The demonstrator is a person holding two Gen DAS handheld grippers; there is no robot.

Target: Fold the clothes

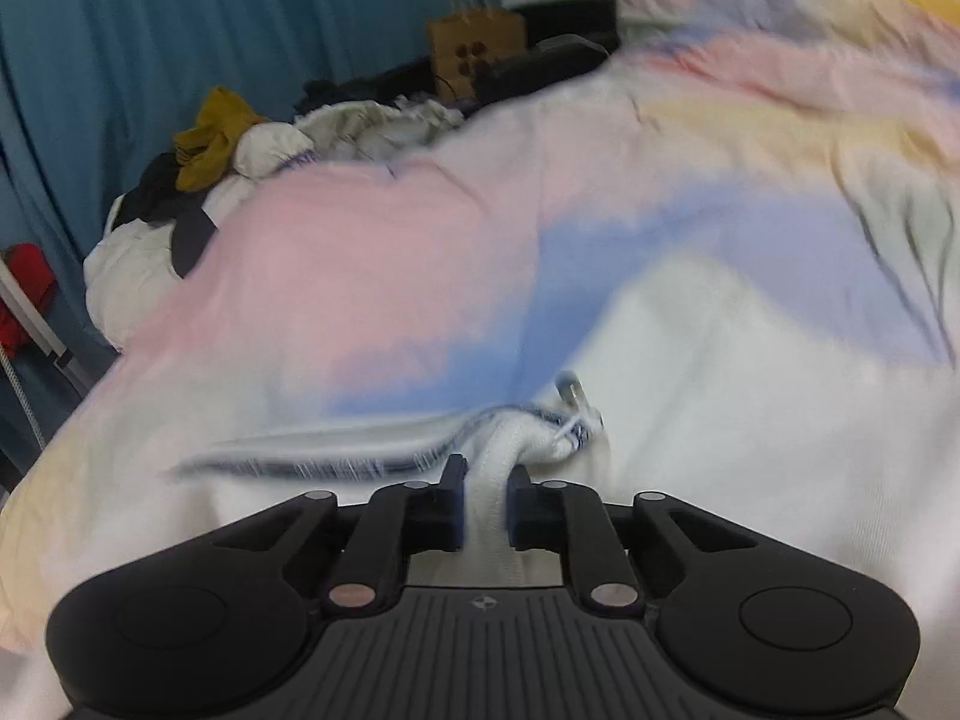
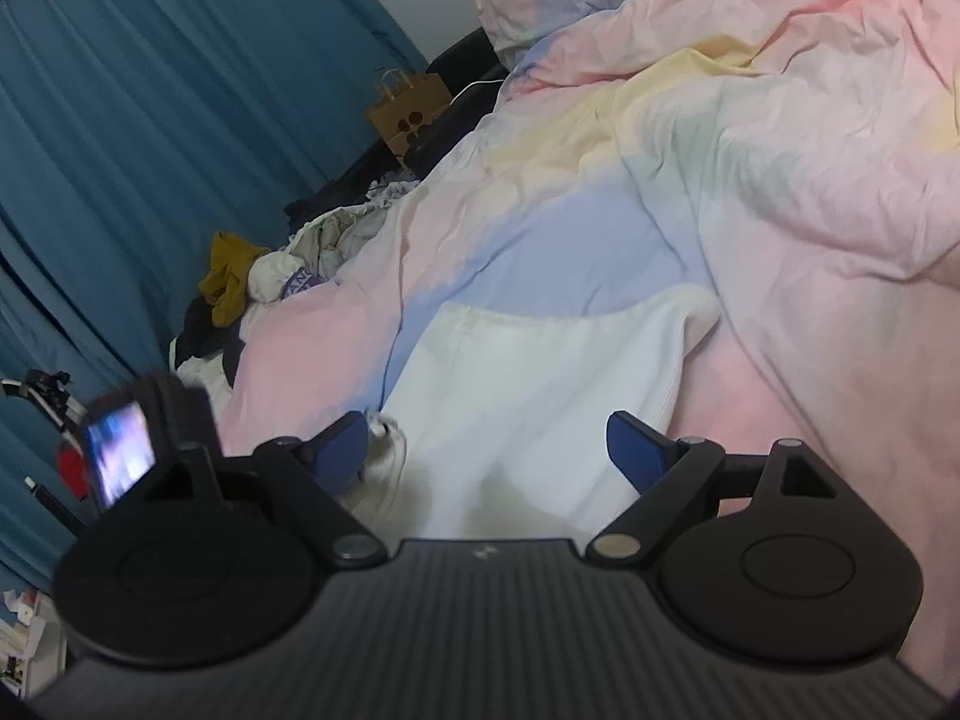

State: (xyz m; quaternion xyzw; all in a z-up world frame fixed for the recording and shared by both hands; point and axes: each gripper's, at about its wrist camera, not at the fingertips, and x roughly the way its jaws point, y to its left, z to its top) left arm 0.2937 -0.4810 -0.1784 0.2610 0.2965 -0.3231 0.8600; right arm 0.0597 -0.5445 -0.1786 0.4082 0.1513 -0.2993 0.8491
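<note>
A white garment lies spread on the pastel duvet. In the left wrist view my left gripper is shut on a bunched fold of that white garment, near its navy-striped hem and a drawstring with a metal tip. The picture there is blurred by motion. In the right wrist view my right gripper hangs open just above the near part of the garment, nothing between its blue pads. The left gripper's camera shows at the left edge.
A heap of unfolded clothes, white, dark and mustard, lies at the bed's left edge. Behind it stand a brown paper bag, dark items and a blue curtain. A red thing hangs on a rack at far left.
</note>
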